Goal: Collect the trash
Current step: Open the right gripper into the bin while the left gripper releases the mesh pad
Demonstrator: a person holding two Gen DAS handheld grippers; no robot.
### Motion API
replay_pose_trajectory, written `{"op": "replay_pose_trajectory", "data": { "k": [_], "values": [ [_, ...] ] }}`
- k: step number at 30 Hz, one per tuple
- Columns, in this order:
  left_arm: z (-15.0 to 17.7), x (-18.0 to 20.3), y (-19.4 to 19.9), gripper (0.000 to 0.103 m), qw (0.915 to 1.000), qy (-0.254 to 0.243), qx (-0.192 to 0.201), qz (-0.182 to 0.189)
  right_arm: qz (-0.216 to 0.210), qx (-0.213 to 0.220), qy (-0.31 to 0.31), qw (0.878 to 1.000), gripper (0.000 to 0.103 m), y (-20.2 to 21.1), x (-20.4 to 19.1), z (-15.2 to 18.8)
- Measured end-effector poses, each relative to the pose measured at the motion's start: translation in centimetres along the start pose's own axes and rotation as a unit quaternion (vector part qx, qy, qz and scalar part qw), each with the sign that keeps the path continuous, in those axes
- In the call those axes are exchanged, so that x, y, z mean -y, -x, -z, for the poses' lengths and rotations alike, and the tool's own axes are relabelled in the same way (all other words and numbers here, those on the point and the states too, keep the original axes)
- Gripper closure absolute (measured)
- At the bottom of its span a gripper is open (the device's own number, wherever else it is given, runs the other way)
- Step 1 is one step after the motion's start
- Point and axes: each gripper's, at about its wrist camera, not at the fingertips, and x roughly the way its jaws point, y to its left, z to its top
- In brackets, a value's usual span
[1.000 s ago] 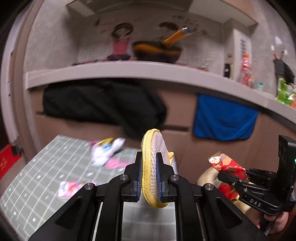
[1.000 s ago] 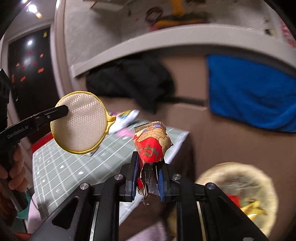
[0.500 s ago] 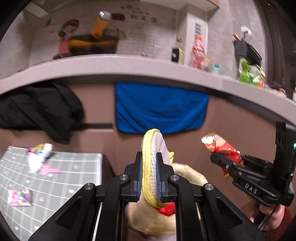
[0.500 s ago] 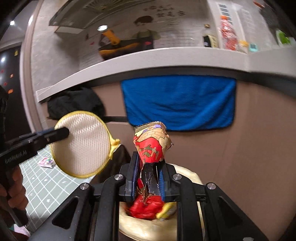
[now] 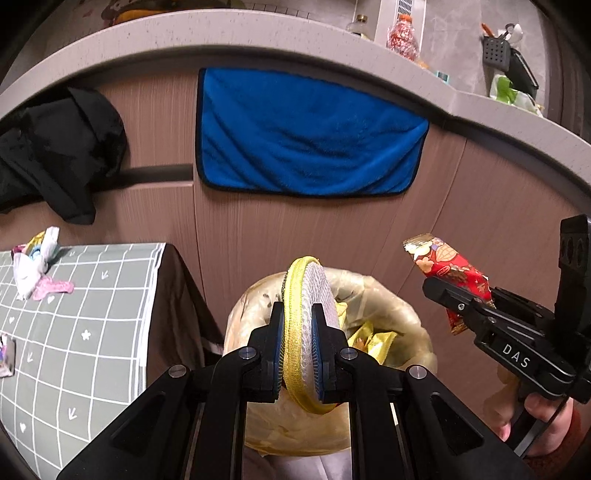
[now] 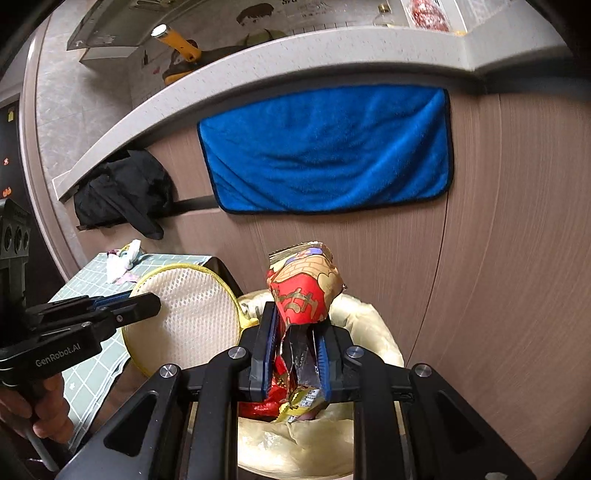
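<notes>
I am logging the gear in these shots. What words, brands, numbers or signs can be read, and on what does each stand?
"DAS": on the side of the right gripper.
"GenRobot.AI": on the side of the left gripper.
Red wrapper held by the right gripper: gold characters, too crumpled to read.
Wall picture above the counter: writing too small to read.
Wrappers in the bin: print too small to read.

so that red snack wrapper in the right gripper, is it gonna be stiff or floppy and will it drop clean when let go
Probably floppy and very light: the red wrapper is crumpled and creased where the right gripper pinches it, yet its free end stands up by itself. Its foil lining looks slick, so it should slip free easily, though something so light may flutter rather than fall straight into the lined bin.
</notes>
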Motion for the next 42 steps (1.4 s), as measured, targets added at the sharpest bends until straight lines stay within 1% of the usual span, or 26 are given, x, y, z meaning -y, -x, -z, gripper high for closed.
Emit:
{"op": "replay_pose_trajectory", "data": {
  "k": [9,11,14,16,26,30,32,33,34,35,38,42],
  "values": [
    [0.6,-0.4,-1.8,0.09,0.9999,0.006,-0.014,-0.002,-0.005,-0.024,-0.01,1.0,0.085,-1.8,0.6,1.1],
    [0.8,-0.5,-2.5,0.09,0.9997,0.008,-0.023,-0.002,-0.005,-0.028,-0.011,1.0,0.084,-2.2,0.7,1.2],
    [1.2,-0.9,-4.1,0.09,0.9983,0.025,-0.053,0.006,-0.006,-0.039,-0.016,0.999,0.084,-3.1,0.9,1.3],
    [1.4,-1.1,-4.8,0.09,0.9973,0.031,-0.066,0.008,-0.007,-0.047,-0.022,0.999,0.084,-3.6,1.1,1.6],
    [1.6,-1.6,-6.7,0.089,0.9946,0.042,-0.093,0.017,-0.002,-0.086,-0.031,0.996,0.081,-5.9,1.7,3.1],
    [1.7,-2.0,-7.4,0.087,0.9931,0.05,-0.102,0.027,-0.006,-0.106,-0.035,0.994,0.076,-6.9,1.8,3.6],
    [1.7,-2.2,-7.4,0.083,0.9927,0.056,-0.101,0.033,-0.01,-0.119,-0.039,0.992,0.07,-7.5,1.9,3.9],
    [1.7,-2.2,-7.4,0.082,0.9926,0.057,-0.101,0.036,-0.011,-0.126,-0.041,0.991,0.065,-7.8,1.9,4.0],
    [1.7,-2.2,-7.3,0.078,0.9927,0.057,-0.1,0.037,-0.012,-0.13,-0.041,0.991,0.058,-8.0,1.9,4.1],
    [1.6,-2.2,-7.2,0.072,0.9929,0.055,-0.099,0.037,-0.012,-0.133,-0.041,0.99,0.057,-8.1,1.9,4.1],
    [1.3,-2.3,-6.5,0.066,0.9933,0.058,-0.093,0.039,-0.005,-0.131,-0.038,0.991,0.057,-7.9,1.7,4.0],
    [0.6,-2.9,-5.0,0.064,0.9938,0.071,-0.076,0.037,0.01,-0.107,-0.035,0.994,0.052,-6.5,1.7,3.1]
  ]
}}
